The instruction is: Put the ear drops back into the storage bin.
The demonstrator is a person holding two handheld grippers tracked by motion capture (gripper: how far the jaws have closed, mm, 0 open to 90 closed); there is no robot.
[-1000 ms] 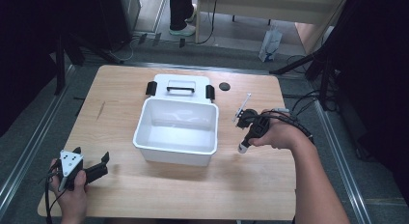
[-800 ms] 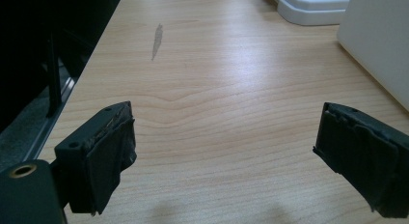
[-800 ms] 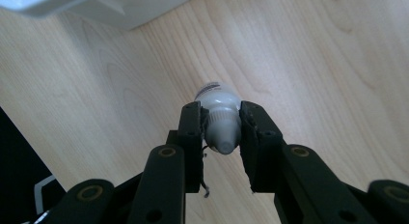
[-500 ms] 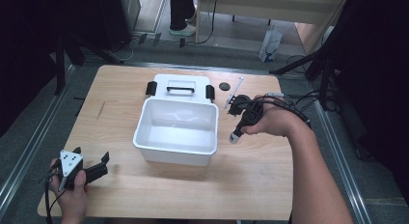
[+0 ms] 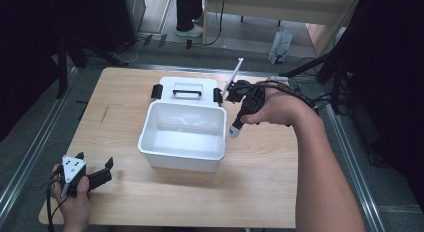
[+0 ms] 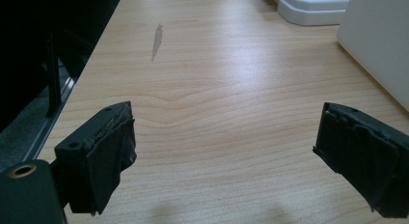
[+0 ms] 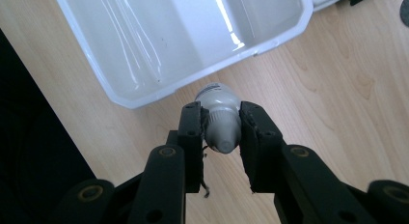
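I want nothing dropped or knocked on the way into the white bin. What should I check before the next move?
1. Right gripper clamps the small white bottle: ok.
2. Bottle lifted off the wooden table: ok.
3. White bin open, nothing inside: ok.
4. Lid lies behind the bin, out of the path: ok.
5. Left gripper open, apart from the bin: ok.
6. Bottle cap tight: cannot tell.

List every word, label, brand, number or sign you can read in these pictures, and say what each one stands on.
No text can be read in any of the pictures.
The small white bottle clamped in the right gripper: no print shows on the side in view.
The white bin and its lid: plain, no marking visible.
The pale bag on the floor beyond the table: any print is too small and blurred to read.
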